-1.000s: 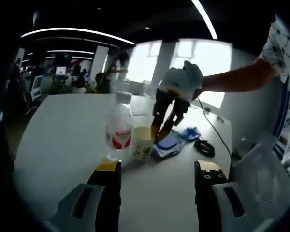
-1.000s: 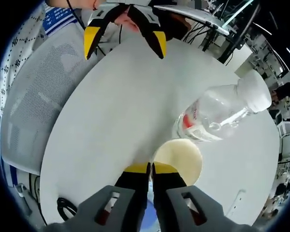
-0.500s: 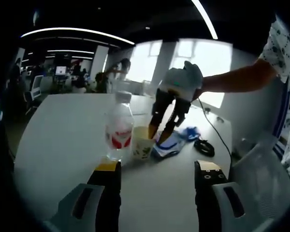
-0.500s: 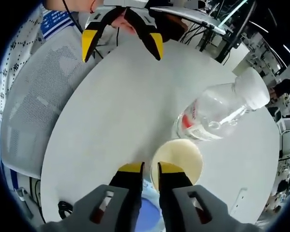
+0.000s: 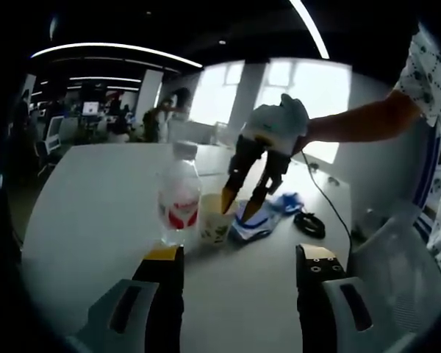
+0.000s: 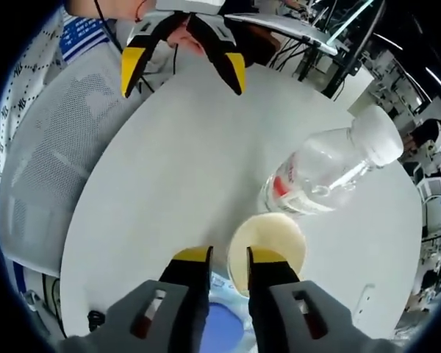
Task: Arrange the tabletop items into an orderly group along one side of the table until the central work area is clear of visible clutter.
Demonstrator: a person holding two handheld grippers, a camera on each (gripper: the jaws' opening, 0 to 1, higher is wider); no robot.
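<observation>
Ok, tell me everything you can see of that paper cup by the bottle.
The paper cup is cream-coloured with a faint printed pattern low on its side. It stands upright and open-topped on the white table, close beside the water bottle. The right gripper hangs open over its rim; whether they touch is unclear.

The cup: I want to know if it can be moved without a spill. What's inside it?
In the right gripper view the cup looks empty, a pale cream interior. The right gripper straddles its near rim, covering part of the inside there.
</observation>
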